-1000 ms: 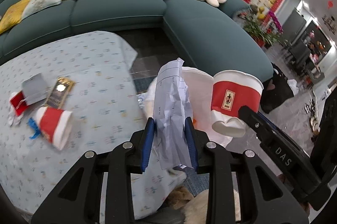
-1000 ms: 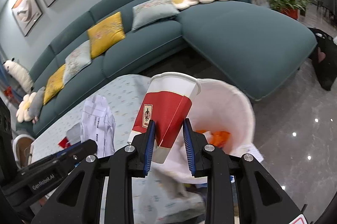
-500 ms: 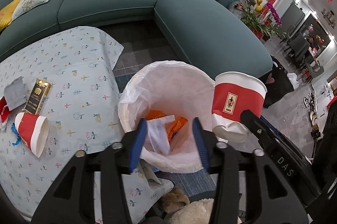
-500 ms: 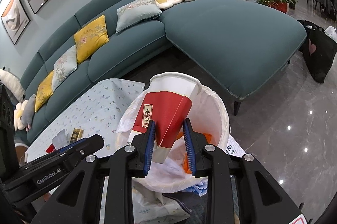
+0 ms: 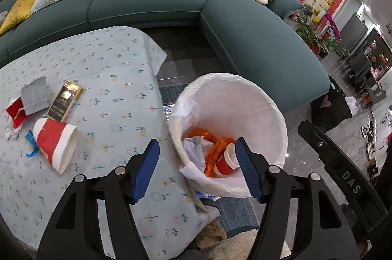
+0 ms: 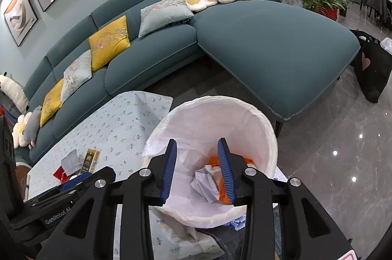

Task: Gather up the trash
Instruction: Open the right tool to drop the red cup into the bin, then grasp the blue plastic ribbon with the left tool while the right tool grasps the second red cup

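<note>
Lying binned below parted fingers [image 5: 247, 174]: cup [image 5: 224, 162].

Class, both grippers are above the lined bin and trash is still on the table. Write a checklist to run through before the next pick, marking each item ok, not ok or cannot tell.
1. Left gripper empty, jaws just opened: ok.
2. Right gripper empty, jaws just opened: ok.
3. Dropped cup and crumpled paper inside the bin: ok.
4. Bin has room for more: ok, the upper liner is bare.
5. Table cleared: not ok; the lying cup, gold packet and grey pouch remain.
6. Lying cup empty: cannot tell, its inside is hidden.
</note>
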`<action>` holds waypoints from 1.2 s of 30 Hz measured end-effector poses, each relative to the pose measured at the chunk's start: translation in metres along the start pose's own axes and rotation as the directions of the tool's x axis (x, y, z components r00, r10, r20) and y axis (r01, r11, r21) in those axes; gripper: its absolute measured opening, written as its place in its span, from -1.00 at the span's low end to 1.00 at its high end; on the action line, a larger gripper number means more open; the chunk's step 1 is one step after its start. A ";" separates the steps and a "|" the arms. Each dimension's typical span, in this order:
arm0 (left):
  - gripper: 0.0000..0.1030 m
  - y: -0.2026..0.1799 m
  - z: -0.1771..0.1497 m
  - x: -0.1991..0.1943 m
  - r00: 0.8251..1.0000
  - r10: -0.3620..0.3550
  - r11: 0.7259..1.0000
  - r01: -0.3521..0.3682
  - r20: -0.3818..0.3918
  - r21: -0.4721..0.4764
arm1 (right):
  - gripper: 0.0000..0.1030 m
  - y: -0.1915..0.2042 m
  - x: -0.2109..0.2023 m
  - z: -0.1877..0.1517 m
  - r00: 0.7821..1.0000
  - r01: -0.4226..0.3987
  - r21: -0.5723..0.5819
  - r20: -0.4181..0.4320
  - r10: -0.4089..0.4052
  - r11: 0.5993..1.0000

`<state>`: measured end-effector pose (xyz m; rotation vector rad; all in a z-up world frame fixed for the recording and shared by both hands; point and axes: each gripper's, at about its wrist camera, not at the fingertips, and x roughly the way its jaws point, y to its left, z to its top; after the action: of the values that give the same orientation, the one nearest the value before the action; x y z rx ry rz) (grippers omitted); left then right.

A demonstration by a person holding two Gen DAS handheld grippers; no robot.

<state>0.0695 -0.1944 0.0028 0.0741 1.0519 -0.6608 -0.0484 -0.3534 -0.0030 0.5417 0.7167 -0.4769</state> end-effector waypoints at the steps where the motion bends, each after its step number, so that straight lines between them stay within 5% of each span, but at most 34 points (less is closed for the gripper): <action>1: 0.18 0.005 -0.001 -0.003 1.000 0.003 1.000 -0.003 0.003 -0.008 | -0.33 0.005 -0.001 0.000 1.000 -0.003 -0.008 -0.001 0.003 1.000; 22: 0.42 0.104 -0.028 -0.060 0.986 0.149 0.977 -0.134 0.080 -0.164 | -0.19 0.109 -0.014 -0.035 0.995 -0.096 -0.155 -0.056 0.088 0.983; 36: 0.69 0.211 -0.059 -0.083 0.965 0.258 0.899 -0.222 0.046 -0.377 | -0.10 0.182 0.006 -0.078 0.979 -0.163 -0.248 -0.159 0.126 0.955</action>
<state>0.1098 0.0357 -0.0121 -0.1527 1.0385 -0.2310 0.0231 -0.1691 -0.0026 0.3799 0.8541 -0.2036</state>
